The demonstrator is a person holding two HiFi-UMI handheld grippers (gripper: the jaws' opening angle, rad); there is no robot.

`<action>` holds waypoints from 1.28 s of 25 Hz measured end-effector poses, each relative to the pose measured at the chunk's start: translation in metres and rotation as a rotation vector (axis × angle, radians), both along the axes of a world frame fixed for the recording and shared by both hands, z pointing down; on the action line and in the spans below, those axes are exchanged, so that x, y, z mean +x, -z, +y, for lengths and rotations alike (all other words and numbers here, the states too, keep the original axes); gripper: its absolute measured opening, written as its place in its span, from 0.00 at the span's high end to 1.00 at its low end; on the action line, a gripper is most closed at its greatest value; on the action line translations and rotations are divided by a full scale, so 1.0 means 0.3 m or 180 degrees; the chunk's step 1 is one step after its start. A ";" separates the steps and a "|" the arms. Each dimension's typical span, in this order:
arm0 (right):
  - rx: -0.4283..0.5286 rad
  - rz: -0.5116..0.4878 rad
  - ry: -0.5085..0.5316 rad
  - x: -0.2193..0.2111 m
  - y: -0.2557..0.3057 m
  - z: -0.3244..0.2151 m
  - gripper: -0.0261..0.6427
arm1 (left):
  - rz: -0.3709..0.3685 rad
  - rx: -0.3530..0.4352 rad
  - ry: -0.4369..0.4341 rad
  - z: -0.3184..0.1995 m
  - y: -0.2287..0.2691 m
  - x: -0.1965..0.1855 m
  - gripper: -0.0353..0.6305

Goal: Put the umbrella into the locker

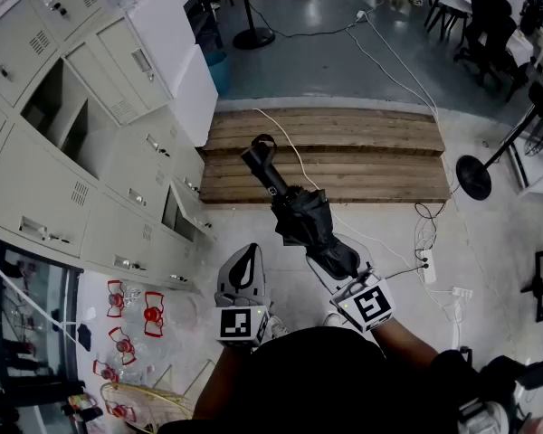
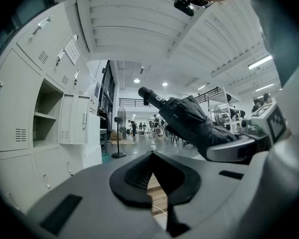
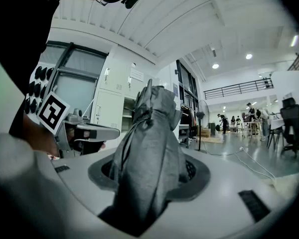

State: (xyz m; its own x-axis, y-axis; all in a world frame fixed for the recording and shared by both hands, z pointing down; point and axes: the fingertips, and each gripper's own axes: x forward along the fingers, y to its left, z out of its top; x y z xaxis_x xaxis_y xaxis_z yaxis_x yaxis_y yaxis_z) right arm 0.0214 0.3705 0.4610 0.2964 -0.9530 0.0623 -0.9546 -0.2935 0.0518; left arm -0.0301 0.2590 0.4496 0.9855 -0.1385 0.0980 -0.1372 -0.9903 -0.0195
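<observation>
Head view: umbrella outside open locker.

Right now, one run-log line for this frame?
phase: holding | right gripper: shut on umbrella, folded, handle pointing away | left gripper: shut, empty | locker: compartment open, umbrella not in

Black umbrella; pale grey lockers; brown plank step; left gripper and right gripper white, with black-and-white square markers.
</observation>
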 end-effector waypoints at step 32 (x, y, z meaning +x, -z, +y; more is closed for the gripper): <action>0.0140 -0.0157 -0.0041 -0.175 0.037 -0.317 0.62 | 0.0059 0.0025 0.0170 -0.349 -0.017 -0.243 0.95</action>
